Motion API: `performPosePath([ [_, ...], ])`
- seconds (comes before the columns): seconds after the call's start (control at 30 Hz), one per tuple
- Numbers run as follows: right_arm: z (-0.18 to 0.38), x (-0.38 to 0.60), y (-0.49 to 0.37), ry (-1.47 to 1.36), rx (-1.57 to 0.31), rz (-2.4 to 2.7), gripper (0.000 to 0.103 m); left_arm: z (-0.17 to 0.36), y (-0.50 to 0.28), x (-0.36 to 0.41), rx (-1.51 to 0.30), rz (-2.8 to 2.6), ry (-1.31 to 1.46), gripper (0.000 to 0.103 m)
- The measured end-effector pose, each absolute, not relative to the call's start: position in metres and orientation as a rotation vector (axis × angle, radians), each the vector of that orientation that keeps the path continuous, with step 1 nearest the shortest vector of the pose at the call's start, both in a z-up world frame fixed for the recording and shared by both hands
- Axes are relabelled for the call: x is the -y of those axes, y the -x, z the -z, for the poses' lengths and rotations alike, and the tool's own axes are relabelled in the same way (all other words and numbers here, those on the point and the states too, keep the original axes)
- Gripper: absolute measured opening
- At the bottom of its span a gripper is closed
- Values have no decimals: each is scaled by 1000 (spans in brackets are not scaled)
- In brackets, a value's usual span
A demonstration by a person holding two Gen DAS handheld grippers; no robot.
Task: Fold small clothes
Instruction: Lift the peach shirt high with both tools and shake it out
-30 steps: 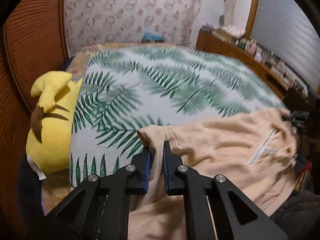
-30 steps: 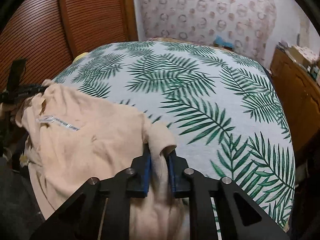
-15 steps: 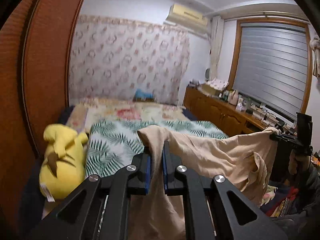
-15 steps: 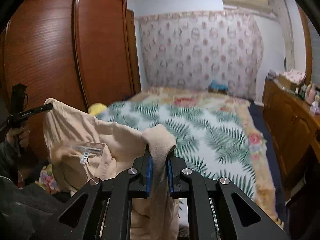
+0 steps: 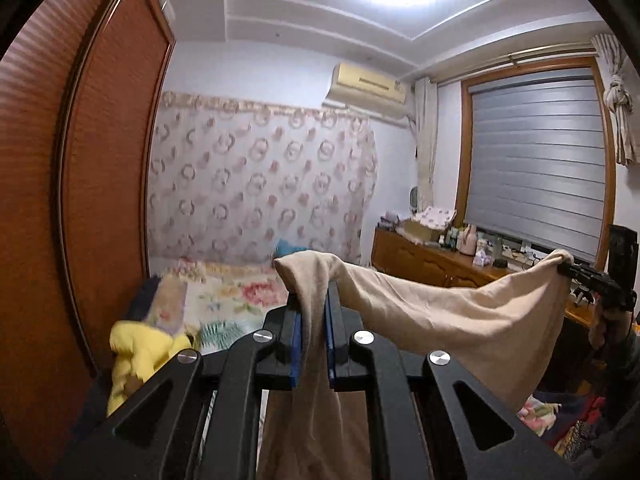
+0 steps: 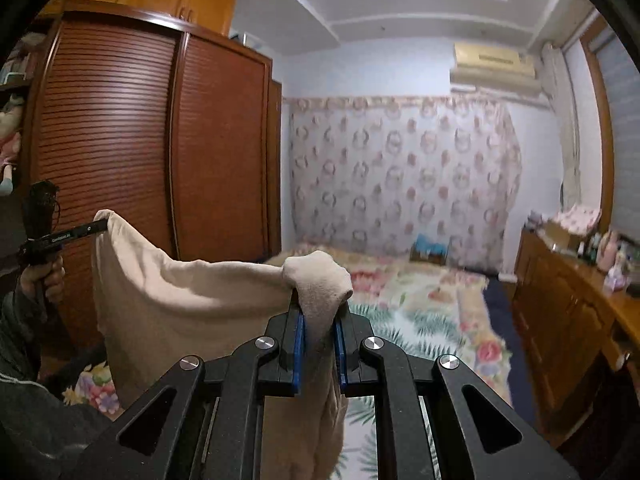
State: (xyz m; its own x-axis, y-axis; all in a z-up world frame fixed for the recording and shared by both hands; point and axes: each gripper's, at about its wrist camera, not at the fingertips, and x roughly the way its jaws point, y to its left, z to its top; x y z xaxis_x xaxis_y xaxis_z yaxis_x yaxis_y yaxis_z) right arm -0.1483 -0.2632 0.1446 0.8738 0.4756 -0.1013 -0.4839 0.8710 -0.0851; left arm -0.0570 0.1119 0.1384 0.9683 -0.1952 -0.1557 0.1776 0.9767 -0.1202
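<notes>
My left gripper [image 5: 311, 322] and right gripper [image 6: 320, 326] each pinch one corner of the beige garment [image 5: 460, 312], hanging spread in the air between them, so next I must probably lay it flat on the bed [image 6: 420, 312] ahead.

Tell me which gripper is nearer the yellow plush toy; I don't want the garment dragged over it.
Left. The left gripper holds the beige garment just right of the yellow plush toy; the right gripper is farther along the stretched garment.

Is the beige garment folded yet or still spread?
Spread, not folded: the beige garment hangs stretched in the air between the left gripper and the right gripper.
</notes>
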Motion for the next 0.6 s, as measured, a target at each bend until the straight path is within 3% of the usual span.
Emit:
performPosePath([
  [0.3,-196,266,160,163,60,-448,12,-193,25,-121,-82,171,73,10],
  [0.6,-218,236,97,157,70,-414,12,-207,-31,-117,-99,144,37,10],
])
